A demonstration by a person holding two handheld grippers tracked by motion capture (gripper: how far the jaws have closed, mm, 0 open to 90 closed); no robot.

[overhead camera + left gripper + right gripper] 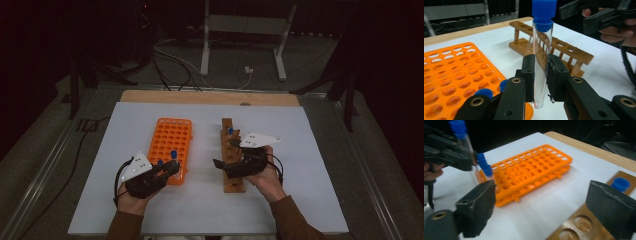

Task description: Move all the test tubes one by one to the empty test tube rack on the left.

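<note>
Left gripper view: the left gripper (540,75) is clamped on a clear test tube (542,57), whose long axis stands upright, blue cap (544,11) up and rounded end down, just above the edge of the orange rack (456,75). The right gripper (539,207) has its jaws apart, empty, over the wooden rack (233,160).

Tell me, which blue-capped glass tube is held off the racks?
The clear blue-capped tube clamped upright in the left gripper; the other tubes stand in the orange rack or the wooden rack.
</note>
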